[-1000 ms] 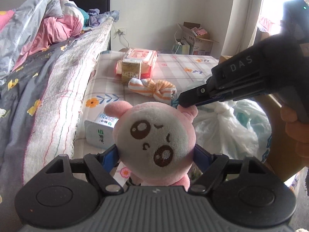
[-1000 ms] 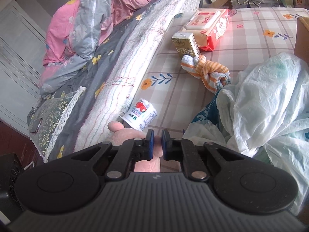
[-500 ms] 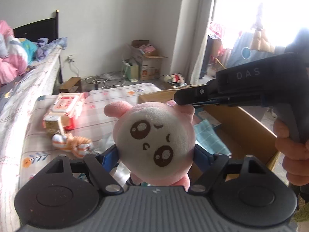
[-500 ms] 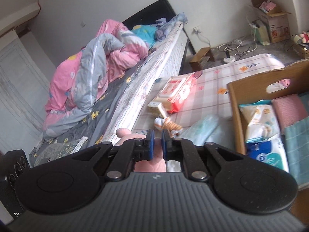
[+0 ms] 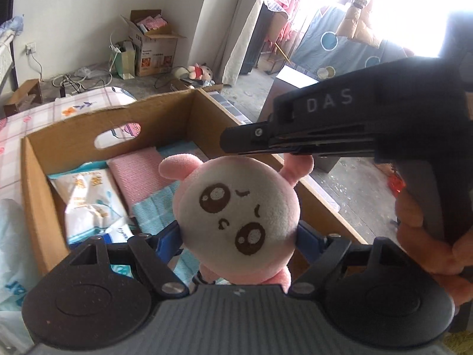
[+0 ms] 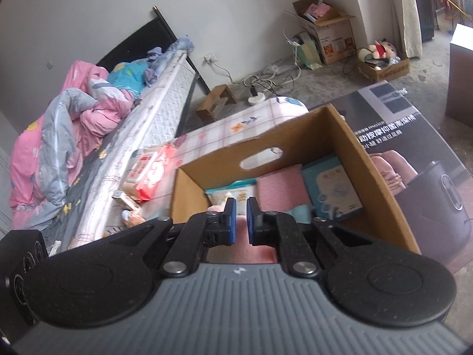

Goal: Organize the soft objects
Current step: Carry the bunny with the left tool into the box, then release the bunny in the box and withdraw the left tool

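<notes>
Jaws, L: spread wide, blue pads pressing both cheeks of the plush toy (image 5: 236, 219); left gripper (image 5: 238, 238) carries the round head, face twd the camera.
Jaws, R: pressed nearly together, pinching the toy's pink ear; right gripper (image 5: 291, 159) comes in from the R side of the L view, a hand (image 5: 425, 236) on its grip. In the R view only pink plush shows betw. and below the pads (image 6: 241, 222).
Toy posn: held in air betw. both grippers, above the near part of the cardboard box (image 5: 165, 118).
Key relation: box interior lies ahead of and below both sets of jaws; judged, the toy need only go down and a bit fwd.
Toy axis: head up, body hanging below L jaws, mostly hidden.
Box contents: tissue pack (image 5: 88, 195), pink cloth (image 5: 139, 174), teal cloth (image 5: 156, 210) along the floor.
Nearer hand: L bears the bulk; R only steadies the ear.
Free slot: cannot tell; the toy hides the near floor.
</notes>
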`<state>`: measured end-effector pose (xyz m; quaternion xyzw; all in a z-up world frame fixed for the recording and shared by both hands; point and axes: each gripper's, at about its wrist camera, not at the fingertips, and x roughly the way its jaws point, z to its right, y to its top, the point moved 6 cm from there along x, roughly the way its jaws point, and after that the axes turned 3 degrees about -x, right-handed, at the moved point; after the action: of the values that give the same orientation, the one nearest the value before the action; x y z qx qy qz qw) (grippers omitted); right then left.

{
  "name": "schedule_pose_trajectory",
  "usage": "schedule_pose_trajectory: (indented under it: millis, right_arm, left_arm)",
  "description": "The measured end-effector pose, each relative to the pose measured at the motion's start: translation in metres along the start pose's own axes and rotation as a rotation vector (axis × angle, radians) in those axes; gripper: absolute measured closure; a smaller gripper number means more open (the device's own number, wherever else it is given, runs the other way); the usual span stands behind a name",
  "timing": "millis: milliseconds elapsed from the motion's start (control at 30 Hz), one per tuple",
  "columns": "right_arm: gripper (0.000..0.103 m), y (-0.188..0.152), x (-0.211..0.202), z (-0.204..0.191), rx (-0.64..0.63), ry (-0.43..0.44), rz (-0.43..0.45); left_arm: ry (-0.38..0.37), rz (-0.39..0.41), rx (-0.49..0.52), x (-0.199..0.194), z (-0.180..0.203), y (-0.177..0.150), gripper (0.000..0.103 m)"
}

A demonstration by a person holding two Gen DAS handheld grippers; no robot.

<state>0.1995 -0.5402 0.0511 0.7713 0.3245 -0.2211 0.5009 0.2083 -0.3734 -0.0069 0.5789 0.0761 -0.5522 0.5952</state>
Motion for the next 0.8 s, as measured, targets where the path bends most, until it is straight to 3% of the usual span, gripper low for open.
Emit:
schedule_pose_trajectory:
  millis: [133, 267, 533, 800]
  right_arm:
    - [0.097, 0.006, 0.024, 0.035, 0.022, -0.025, -0.039]
    - [0.097, 0.018, 0.04, 0.052, 0.043, -0.029, -0.037]
    - [0.096, 0.014, 0.04, 0.074, 0.076, -0.008, -0.01]
    - [0.094, -0.001, 0.026, 0.081, 0.113, 0.009, 0.015]
  left_arm:
    - [0.03, -0.036, -0.008, 0.034, 0.005, 0.005, 0.021]
    - [0.037, -0.071, -0.078, 0.063, 0.001, 0.01, 0.021]
    - [0.058, -0.122, -0.204, 0.111, -0.013, 0.005, 0.016]
    - [0.069, -0.133, -0.201, 0.109, -0.018, 0.002, 0.013]
